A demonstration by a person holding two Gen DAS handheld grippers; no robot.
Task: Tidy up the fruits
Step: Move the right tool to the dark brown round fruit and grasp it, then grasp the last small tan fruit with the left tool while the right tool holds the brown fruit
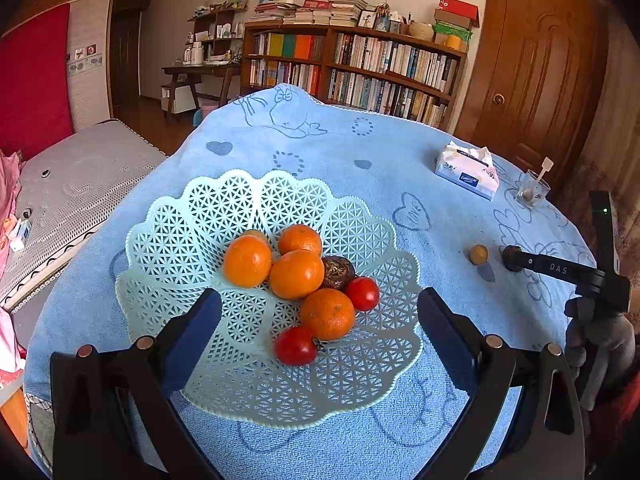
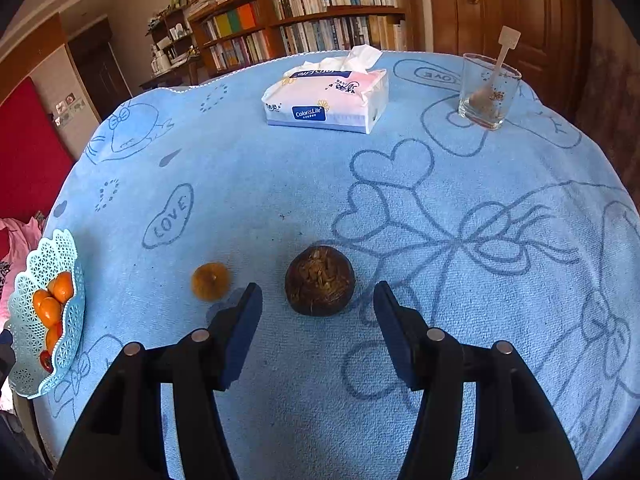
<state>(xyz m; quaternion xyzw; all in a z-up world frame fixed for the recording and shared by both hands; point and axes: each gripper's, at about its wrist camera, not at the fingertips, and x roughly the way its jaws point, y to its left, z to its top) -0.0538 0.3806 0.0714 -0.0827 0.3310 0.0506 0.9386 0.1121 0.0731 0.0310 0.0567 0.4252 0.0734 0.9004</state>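
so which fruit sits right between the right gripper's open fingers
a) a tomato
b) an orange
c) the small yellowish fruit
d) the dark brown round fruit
d: in the right wrist view the dark brown round fruit lies on the blue cloth just ahead of the open right gripper, centred between its fingers, while the small yellowish fruit lies off to the left.

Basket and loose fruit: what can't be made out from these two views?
- Left wrist view: a fruit behind the oranges in the basket; only a sliver shows.
- Left wrist view: the dark round fruit, partly hidden by the right claw's finger.
- Right wrist view: the basket's contents, tiny at the left edge.
- Right wrist view: the glass's contents, too small.
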